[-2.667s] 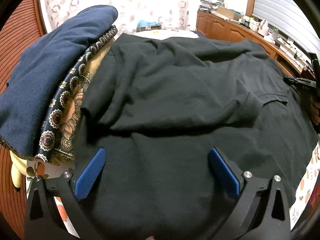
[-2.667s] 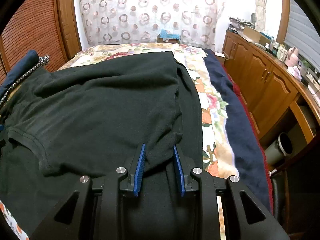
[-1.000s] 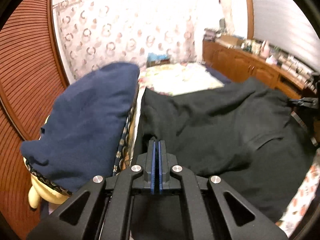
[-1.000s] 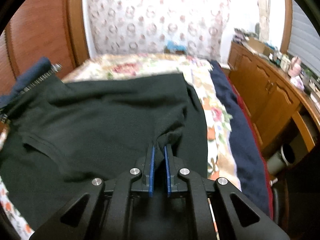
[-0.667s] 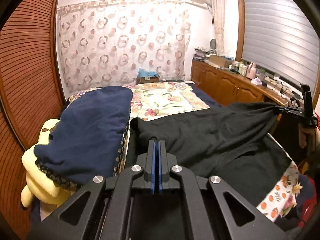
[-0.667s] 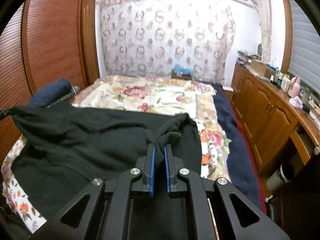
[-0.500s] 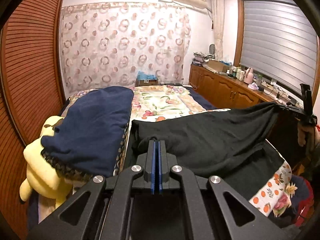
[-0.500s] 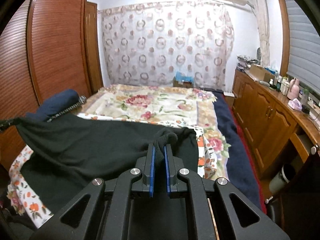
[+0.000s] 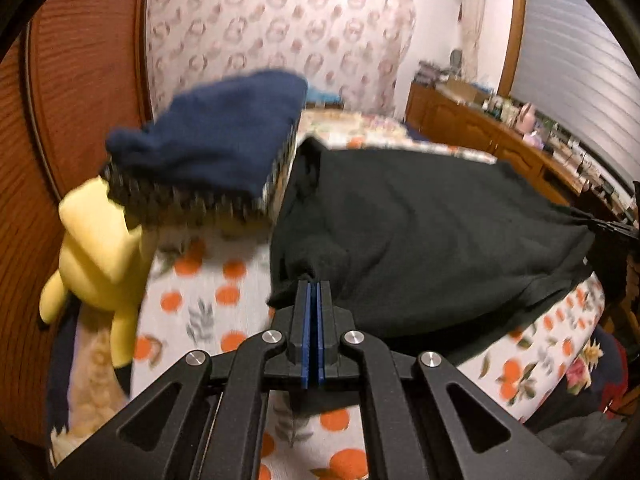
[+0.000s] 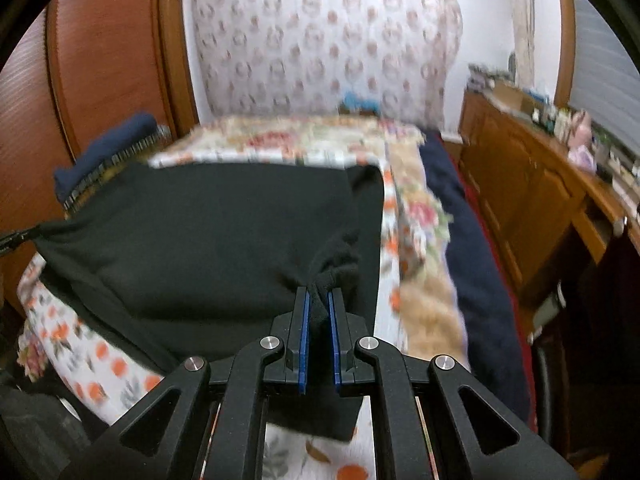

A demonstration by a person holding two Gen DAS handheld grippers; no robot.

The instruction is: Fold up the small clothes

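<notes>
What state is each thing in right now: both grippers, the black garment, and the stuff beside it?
Left gripper: shut on the black garment's corner.
Right gripper: shut on a bunched corner.
Black garment: stretched between both grippers, partly draped over the bed.
Navy cloth pile: stacked, untouched.
Yellow plush toy: beside the pile, at the bed's edge.

The black garment [image 9: 420, 232] is a soft, matt knit cloth, slightly fuzzy at its bunched edge. The left gripper [image 9: 313, 285] is matt black plastic with blue pads and shiny metal screws (the right gripper [image 10: 319, 294] looks alike). The wardrobe door [image 9: 80, 80] is ribbed reddish wood, the bedsheet [image 9: 208, 304] printed cloth.
</notes>
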